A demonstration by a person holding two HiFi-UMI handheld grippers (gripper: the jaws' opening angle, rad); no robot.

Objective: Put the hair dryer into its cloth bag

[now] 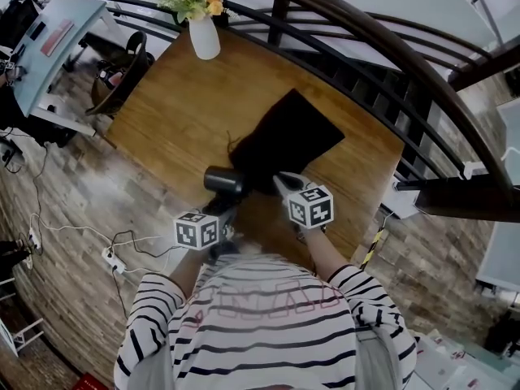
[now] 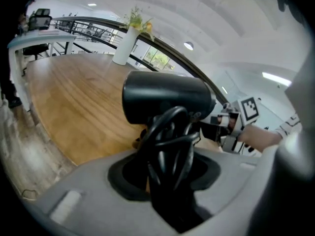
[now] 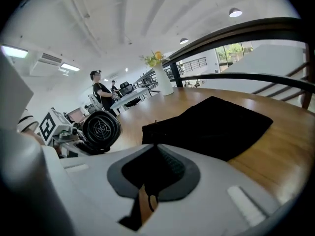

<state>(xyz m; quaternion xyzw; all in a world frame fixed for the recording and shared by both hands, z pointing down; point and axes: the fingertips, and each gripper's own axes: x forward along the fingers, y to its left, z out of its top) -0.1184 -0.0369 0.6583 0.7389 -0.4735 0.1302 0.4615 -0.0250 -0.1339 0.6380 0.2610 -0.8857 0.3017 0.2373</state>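
The black hair dryer [image 1: 223, 180] hangs over the near part of the wooden table [image 1: 175, 112]. My left gripper [image 1: 221, 205] is shut on its handle and coiled cord. In the left gripper view the dryer's barrel [image 2: 165, 100] lies crosswise above the left gripper [image 2: 170, 146]. The black cloth bag [image 1: 288, 140] lies flat on the table just beyond. My right gripper [image 1: 280, 181] is shut on the bag's near edge. In the right gripper view the bag [image 3: 216, 124] runs from the right gripper [image 3: 158, 151] to the right, and the dryer's grille [image 3: 102, 129] faces it at left.
A white vase of flowers [image 1: 204, 37] stands at the table's far end. A dark curved railing [image 1: 390, 63] runs along the table's far and right sides. Cables and a power strip [image 1: 110, 258] lie on the floor at left. A person [image 3: 101, 90] stands far off by desks.
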